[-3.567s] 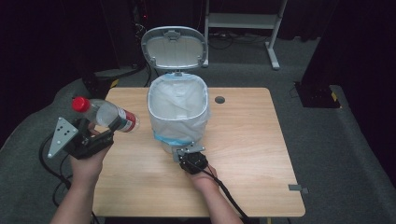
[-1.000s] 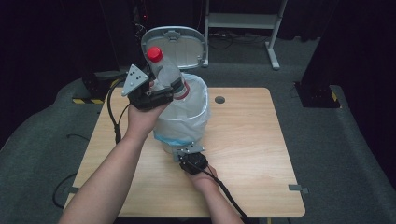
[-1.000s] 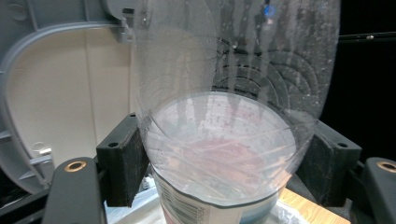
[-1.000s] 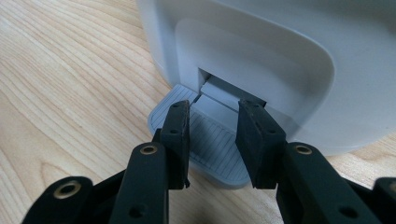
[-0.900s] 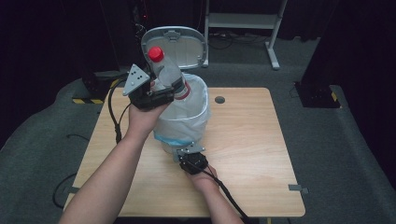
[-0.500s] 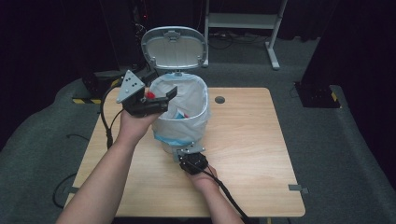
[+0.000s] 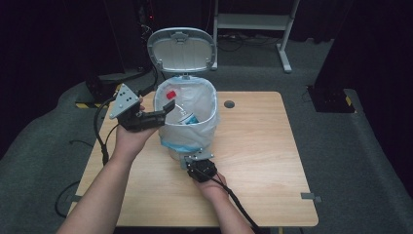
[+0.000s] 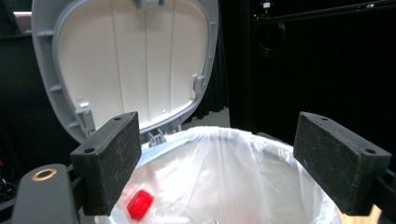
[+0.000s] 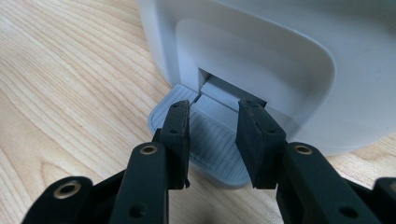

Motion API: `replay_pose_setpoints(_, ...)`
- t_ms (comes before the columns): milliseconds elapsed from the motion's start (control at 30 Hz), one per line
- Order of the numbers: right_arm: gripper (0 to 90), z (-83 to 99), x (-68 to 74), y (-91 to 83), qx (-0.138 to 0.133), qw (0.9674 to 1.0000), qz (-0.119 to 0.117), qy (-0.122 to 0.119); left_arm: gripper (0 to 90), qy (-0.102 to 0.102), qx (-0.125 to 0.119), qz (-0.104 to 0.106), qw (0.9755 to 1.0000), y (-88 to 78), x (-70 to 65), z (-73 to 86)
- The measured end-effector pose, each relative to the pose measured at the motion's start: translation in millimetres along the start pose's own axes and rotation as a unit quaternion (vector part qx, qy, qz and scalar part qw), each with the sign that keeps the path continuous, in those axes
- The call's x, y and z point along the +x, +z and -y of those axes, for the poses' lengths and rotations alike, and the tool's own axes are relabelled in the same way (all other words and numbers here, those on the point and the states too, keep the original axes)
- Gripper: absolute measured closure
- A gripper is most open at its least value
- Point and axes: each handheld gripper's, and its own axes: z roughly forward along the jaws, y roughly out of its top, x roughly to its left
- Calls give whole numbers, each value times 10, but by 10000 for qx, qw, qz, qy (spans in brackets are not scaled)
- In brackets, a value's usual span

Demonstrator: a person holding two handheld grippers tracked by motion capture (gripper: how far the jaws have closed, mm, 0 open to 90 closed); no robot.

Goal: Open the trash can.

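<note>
1. The left arm reaches up from the bottom of the high view, and the left hand (image 7: 127,139) holds the left gripper (image 7: 163,113) up beside the rim of the bin (image 7: 187,117).
2. The left gripper's jaws stand wide apart with nothing between them, and they point at the top of the bin.
3. The bin stands on the wooden table (image 7: 263,146). It has a white bag (image 8: 243,168) inside, and its grey lid (image 7: 181,48) stands open behind it.
4. A bottle with a red cap (image 8: 140,204) lies down inside the bag, below the left gripper and apart from it.
5. The right hand (image 7: 214,184) lies low on the table, just in front of the bin.
6. The right gripper (image 9: 212,122) sits over the grey foot pedal (image 9: 210,140) at the bottom of the bin. Its jaws are a little way apart, and I cannot tell if they press the pedal.
</note>
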Motion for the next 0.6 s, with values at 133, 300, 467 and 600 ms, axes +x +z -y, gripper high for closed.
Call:
replay_pose_setpoints(133, 647, 0, 1, 0, 5, 10000, -2, 6, 153, -34, 52, -6, 10000, -9, 27, 46)
replay_pose_setpoints(300, 647, 0, 1, 0, -1, 10000, 8, 0, 165, -8, 186, -19, 9998, -42, 66, 138)
replay_pose_setpoints(467, 648, -1, -2, 0, -3, 10000, 15, -37, 172, -89, 292, -100, 9995, -143, 147, 268)
replay_pose_setpoints(600, 648, 0, 5, -2, 18, 10000, 12, 20, 183, -108, 357, -145, 9992, -195, 171, 351)
